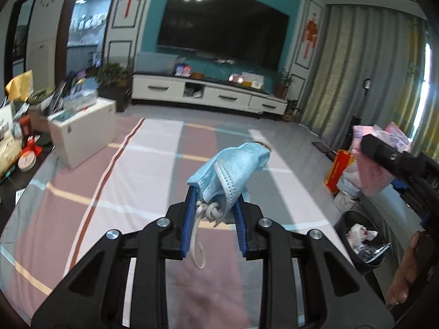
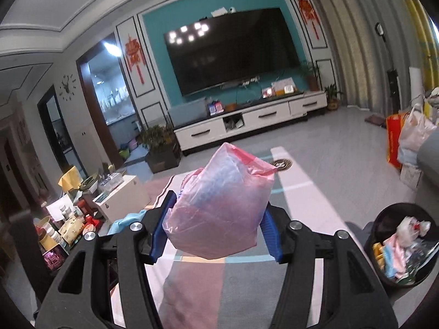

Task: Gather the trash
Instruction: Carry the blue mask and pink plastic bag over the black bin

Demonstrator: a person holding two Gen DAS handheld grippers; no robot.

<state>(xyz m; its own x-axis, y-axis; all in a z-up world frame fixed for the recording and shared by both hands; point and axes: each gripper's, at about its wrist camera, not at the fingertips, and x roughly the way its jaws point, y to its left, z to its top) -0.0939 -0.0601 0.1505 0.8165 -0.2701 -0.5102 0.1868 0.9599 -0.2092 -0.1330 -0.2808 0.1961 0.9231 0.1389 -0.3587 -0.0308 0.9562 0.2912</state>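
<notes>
My left gripper is shut on a crumpled blue face mask, whose white ear loop dangles between the blue pads. It hangs above a striped cloth. My right gripper is shut on a pink plastic bag with something bluish inside, held up in the air. In the left wrist view the right gripper's body and the pink bag show at the right edge. A black trash bin with wrappers in it stands low at the right, also the bin in the left wrist view.
A white box and a cluttered low table stand at the left. Bags and an orange carton sit at the right by the curtain. A white TV cabinet runs along the far wall. A hand shows at the lower right.
</notes>
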